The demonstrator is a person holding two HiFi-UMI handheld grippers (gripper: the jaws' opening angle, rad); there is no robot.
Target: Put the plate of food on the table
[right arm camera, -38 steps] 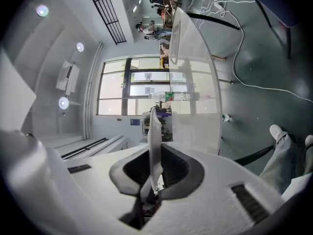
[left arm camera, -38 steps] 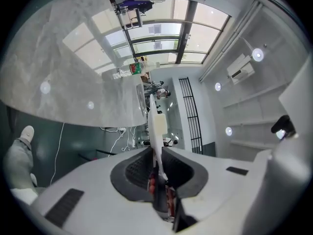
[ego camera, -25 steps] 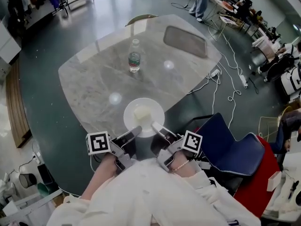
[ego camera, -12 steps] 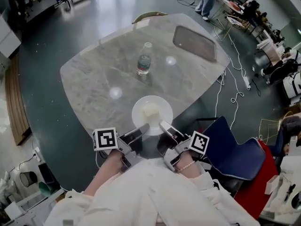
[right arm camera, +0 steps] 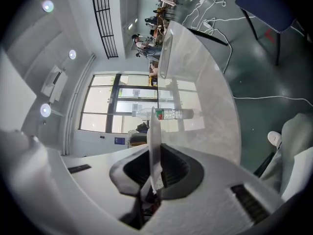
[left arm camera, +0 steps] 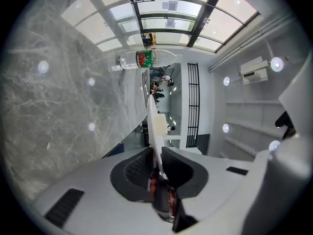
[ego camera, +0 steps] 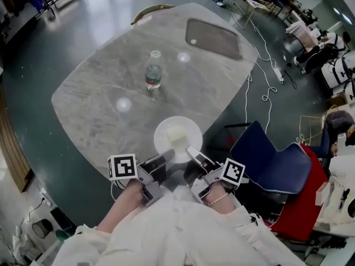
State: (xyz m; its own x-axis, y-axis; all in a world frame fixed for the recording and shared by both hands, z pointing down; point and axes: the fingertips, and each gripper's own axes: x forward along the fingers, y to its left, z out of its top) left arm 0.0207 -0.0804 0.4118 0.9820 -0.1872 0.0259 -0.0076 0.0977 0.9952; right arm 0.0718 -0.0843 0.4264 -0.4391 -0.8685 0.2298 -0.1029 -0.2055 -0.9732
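Note:
A white plate [ego camera: 177,136] with a pale block of food [ego camera: 176,133] hangs level over the near edge of the grey marble table [ego camera: 94,104]. Whether it touches the tabletop I cannot tell. My left gripper [ego camera: 164,156] is shut on the plate's near-left rim, my right gripper [ego camera: 192,152] on its near-right rim. In the left gripper view the plate [left arm camera: 153,116] runs edge-on out of the shut left gripper [left arm camera: 155,161], with the food [left arm camera: 160,126] on it. In the right gripper view the plate's rim [right arm camera: 154,141] stands between the pads of the right gripper [right arm camera: 154,169].
A water bottle [ego camera: 153,71] stands mid-table beyond the plate. A dark rectangular mat [ego camera: 213,39] lies at the table's far right. A blue chair [ego camera: 272,160] stands right of me, with cables [ego camera: 266,87] on the floor. People sit at the far right.
Both grippers keep their hold on the plate. The plate has edged a little farther over the table toward the bottle, and the head view has shifted.

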